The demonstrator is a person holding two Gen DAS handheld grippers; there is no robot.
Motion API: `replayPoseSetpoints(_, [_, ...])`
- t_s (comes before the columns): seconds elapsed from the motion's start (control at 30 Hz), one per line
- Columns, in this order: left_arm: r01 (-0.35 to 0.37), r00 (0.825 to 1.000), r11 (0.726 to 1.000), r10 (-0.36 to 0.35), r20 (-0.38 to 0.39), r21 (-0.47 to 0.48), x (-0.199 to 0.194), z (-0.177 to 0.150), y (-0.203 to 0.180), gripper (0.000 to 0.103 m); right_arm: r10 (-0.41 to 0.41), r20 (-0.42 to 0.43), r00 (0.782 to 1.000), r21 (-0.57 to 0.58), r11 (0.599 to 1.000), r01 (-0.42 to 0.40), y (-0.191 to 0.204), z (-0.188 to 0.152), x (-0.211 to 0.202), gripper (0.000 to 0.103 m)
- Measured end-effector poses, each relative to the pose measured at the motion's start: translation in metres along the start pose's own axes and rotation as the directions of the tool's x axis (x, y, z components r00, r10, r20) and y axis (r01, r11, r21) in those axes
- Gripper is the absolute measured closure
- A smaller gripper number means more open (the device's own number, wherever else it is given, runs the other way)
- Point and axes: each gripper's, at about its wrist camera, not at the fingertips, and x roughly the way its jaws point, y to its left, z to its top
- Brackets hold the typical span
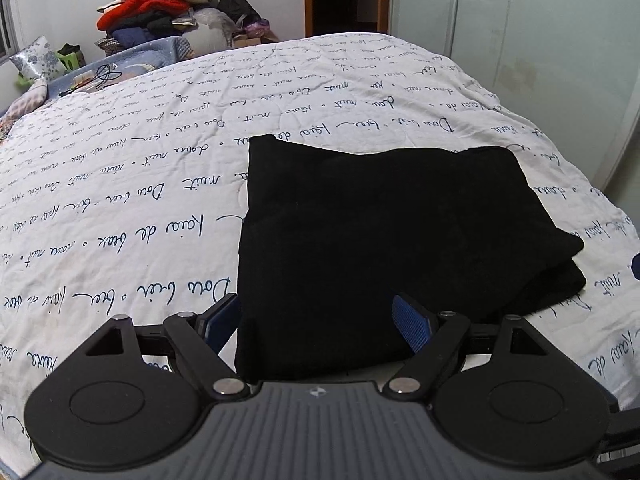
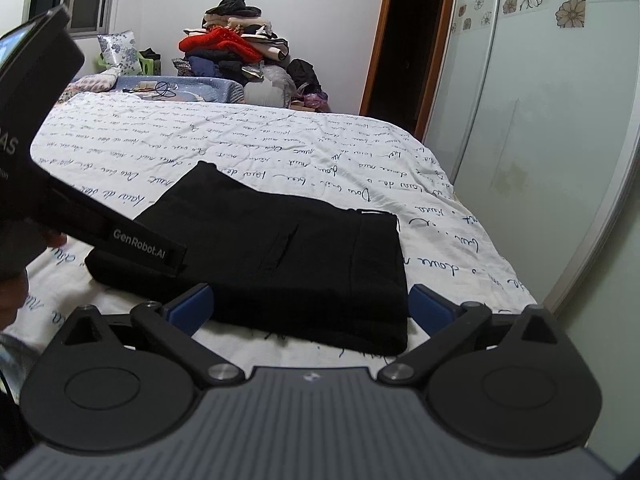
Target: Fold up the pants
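The black pants (image 1: 384, 232) lie folded into a compact rectangle on the script-printed bedspread (image 1: 120, 184), at 12 o'clock from both tools. The left gripper (image 1: 320, 320) and right gripper (image 2: 310, 304) gape wide, empty. Folding looks finished, probably; next comes smoothing or withdrawal.

The folded pants (image 1: 384, 232) lie on the bed (image 1: 120, 184), centre right in my left wrist view and centre frame in my right wrist view. My left claw (image 1: 320, 322) sits at the bottom of its frame, spread wide across the pants' near edge. My right claw (image 2: 308, 306) sits likewise at the bottom of its frame. Behind the bed, upper left in both views, stands a pile of clothes (image 1: 156, 8), with a doorway (image 2: 404, 40) to its right.
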Motion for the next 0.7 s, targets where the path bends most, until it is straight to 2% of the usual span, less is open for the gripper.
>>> replayPoseSetpoints(0.47, [0.004, 1.0, 1.0, -0.004, -0.019, 0.008, -0.008, -0.012, -0.001, 0.02, 0.007, -0.048, 0.999, -0.027, 1.0, -0.009, 0.004, -0.015, -0.003, 0.0])
replayPoseSetpoints(0.7, [0.025, 0.998, 1.0, -0.024, -0.062, 0.015, -0.011, -0.019, -0.001, 0.02, 0.009, -0.042, 0.999, -0.035, 0.999, -0.011, 0.005, -0.015, -0.005, 0.0])
